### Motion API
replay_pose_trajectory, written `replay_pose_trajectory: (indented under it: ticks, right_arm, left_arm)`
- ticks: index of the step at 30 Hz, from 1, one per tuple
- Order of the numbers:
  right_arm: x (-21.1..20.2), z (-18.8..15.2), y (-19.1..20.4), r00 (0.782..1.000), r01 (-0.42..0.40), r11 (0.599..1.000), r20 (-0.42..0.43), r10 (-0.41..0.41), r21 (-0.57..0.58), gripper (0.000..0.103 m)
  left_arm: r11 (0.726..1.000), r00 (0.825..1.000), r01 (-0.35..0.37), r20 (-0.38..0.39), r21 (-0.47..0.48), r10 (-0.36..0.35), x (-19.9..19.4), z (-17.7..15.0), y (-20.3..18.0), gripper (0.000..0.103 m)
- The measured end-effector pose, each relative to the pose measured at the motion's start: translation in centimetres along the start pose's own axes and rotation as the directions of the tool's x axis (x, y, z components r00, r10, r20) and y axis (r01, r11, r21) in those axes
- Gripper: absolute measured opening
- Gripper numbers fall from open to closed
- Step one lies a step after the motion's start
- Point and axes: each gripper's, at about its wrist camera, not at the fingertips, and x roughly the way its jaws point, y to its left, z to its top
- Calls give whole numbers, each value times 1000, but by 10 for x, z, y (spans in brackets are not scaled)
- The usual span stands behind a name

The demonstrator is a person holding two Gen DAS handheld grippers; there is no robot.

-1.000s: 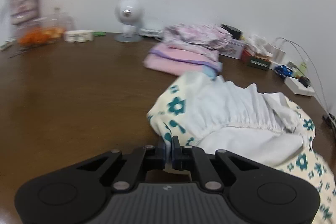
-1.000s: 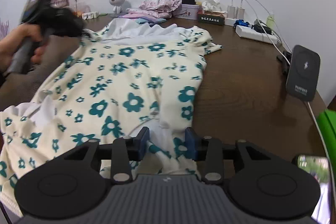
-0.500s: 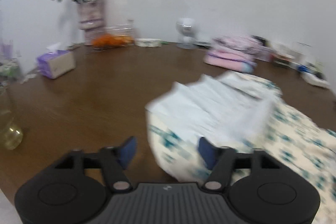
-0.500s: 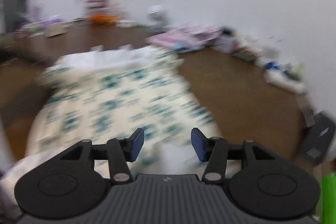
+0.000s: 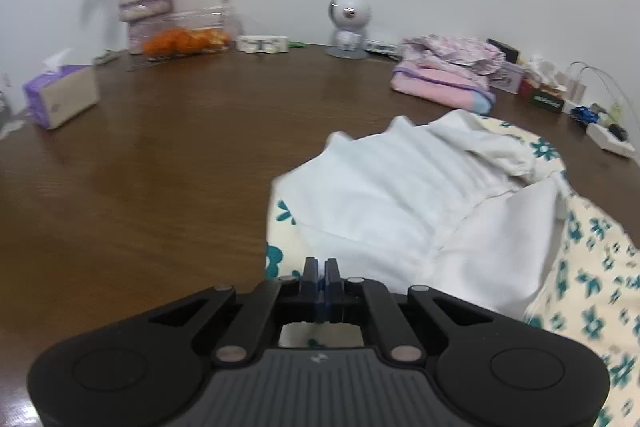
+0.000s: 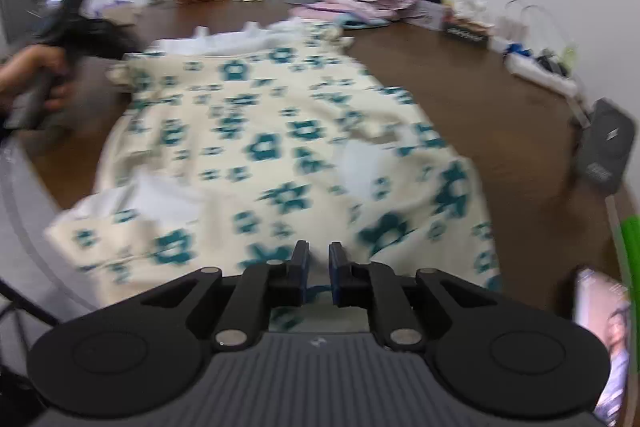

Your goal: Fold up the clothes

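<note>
Cloth is lying spread on the tabletop (image 5: 168, 163) before the pink stack (image 5: 440, 85): your left gripper (image 5: 321, 269), fingers just pinched together, is clamping the floral garment (image 6: 256, 131); your right gripper (image 6: 318, 259), just narrowing, is nipping its hem. Be lifting evenly, keeping edges aligned.

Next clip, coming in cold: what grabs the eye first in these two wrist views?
The cream garment with teal flowers dominates, spread across the middle of the brown table, its white lining turned up at the far end. Both grippers sit at its edges: the left gripper is shut on the hem near the lining, the right gripper has just closed onto the near edge. Folded pink clothes wait against the back wall.
</note>
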Motion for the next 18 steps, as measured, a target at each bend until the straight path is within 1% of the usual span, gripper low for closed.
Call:
replay_pose_trajectory:
  ticks: [3,6,7,8,9,10,11,12,14,15,18]
  right_arm:
    - [15,15,-15,995,98,995,-7,-98,-27,11]
    - [26,31,-25,976,219,975,-4,-220,-46,12]
    - [19,33,-23,979,202,979,26,-201,-42,13]
    - [11,35,-21,983,179,983,58,-177,-38,17]
    - [1,34,-16,990,113,993,82,-110,-27,22]
    - [-9,32,-11,993,42,999,107,-40,-17,31]
    - [-14,27,-4,994,-27,999,110,30,-21,35]
    - [-19,21,4,989,-96,995,111,98,-27,35]
    - [-19,8,18,978,-187,982,86,188,-28,34]
    - [-15,4,23,975,-211,977,70,212,-25,34]
    - [-8,-11,28,977,-205,978,45,207,-45,33]
  left_arm:
    - [999,999,-41,-16,-19,41,-16,-12,17,2]
    - [998,997,-68,-37,-3,68,-38,-28,24,2]
    - [997,996,-75,-44,7,75,-47,-35,26,2]
    - [996,995,-85,-50,17,86,-56,-42,28,2]
    - [995,994,-99,-54,20,100,-64,-48,31,2]
    - [993,992,-114,-56,14,115,-70,-52,35,3]
    - [991,990,-131,-58,7,131,-76,-55,39,6]
    - [988,987,-154,-56,-5,154,-79,-56,45,7]
    - [981,980,-194,-39,-10,194,-80,-57,55,9]
    - [978,978,-207,-24,-5,207,-78,-57,59,9]
    - [977,977,-213,-13,-5,213,-70,-54,68,10]
